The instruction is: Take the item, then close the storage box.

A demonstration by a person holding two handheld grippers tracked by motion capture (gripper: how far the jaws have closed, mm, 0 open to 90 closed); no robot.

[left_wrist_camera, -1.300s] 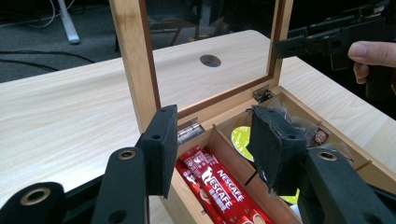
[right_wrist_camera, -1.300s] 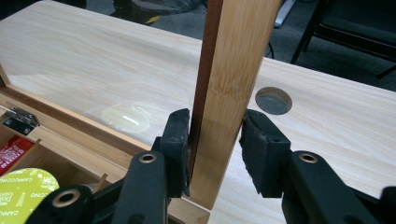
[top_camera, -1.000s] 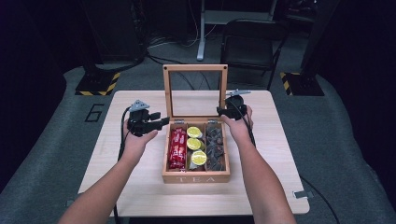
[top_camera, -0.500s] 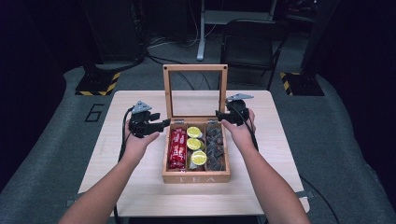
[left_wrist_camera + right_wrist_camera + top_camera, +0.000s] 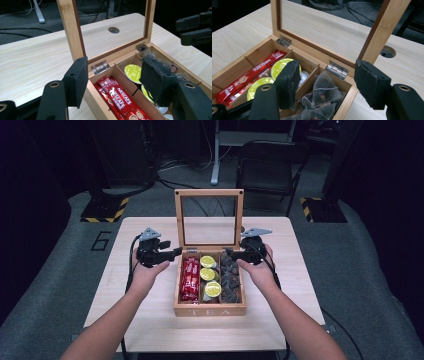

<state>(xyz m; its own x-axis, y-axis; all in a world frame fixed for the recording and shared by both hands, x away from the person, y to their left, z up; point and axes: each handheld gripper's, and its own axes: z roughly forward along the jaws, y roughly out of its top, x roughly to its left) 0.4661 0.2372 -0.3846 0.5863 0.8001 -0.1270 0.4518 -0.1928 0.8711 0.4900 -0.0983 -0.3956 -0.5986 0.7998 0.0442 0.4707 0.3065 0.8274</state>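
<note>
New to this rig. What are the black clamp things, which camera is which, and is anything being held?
A person holds a handheld two-jaw gripper in each hand: left gripper, right gripper. The high view looks down from above the person's side of the wooden table. The two gripper views come from cameras riding on each gripper, looking along its black jaws. On the table sits a wooden tea box with its glass lid standing open. It holds red Nescafe sticks, yellow-green capsules and tea bags. Both grippers' jaws have just been opening; nothing is between them, nothing is held.

Open tongs (image 5: 113, 83) straddle the tea box (image 5: 100, 107) wall beside red sachets (image 5: 117, 96).
</note>
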